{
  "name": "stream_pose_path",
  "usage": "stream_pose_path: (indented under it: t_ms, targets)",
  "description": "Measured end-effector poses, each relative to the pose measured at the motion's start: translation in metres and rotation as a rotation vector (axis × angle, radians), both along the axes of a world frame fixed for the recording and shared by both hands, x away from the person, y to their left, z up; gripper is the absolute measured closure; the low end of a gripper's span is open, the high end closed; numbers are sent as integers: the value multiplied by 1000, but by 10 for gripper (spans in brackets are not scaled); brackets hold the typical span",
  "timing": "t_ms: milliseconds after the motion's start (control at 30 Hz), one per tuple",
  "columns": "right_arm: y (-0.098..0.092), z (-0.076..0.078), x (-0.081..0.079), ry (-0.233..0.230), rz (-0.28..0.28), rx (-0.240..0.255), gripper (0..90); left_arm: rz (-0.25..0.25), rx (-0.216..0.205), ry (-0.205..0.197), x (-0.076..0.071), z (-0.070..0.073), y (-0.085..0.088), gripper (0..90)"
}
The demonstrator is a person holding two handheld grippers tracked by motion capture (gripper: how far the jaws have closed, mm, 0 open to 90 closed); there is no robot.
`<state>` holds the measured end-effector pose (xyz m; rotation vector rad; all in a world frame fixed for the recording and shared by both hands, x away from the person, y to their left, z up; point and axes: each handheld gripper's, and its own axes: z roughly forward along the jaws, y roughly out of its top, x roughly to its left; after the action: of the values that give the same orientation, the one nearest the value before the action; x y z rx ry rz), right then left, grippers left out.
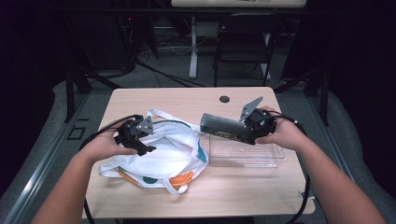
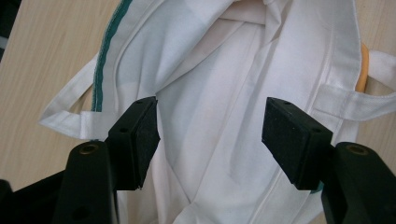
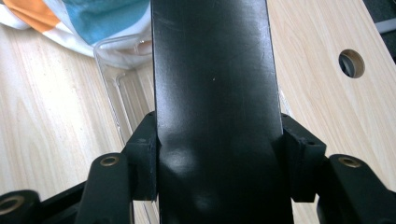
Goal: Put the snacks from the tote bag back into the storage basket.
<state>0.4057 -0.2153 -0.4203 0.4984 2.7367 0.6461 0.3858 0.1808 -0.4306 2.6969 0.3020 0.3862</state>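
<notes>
A white cloth tote bag (image 1: pixel 161 156) with teal and orange patches lies crumpled on the left half of the wooden table. My left gripper (image 1: pixel 148 148) rests on its upper left part, jaws open, white fabric (image 2: pixel 210 121) lying between the pads without being pinched. My right gripper (image 1: pixel 245 135) is shut on a long dark flat box (image 1: pixel 223 127), held lengthwise over a clear plastic bin (image 1: pixel 245 154). In the right gripper view the dark box (image 3: pixel 212 93) runs up between the jaws, with the clear bin (image 3: pixel 121 70) and a corner of the bag (image 3: pixel 84 18) beyond.
A round cable hole (image 1: pixel 224 99) sits near the table's far edge (image 1: pixel 191 88). A black folding chair (image 1: pixel 245 42) and a white table leg (image 1: pixel 193 46) stand behind the table. Bare tabletop lies along the front edge.
</notes>
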Motion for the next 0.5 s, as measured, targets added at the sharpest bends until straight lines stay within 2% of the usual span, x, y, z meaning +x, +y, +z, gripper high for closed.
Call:
stream_pose_path:
  t_ms: [300, 500]
  targets:
    - [-11, -2, 2, 2, -22, 7, 414, 9, 3, 0, 1, -1, 3, 361]
    - [-19, -4, 3, 3, -32, -11, 415, 12, 5, 5, 1, -3, 3, 361]
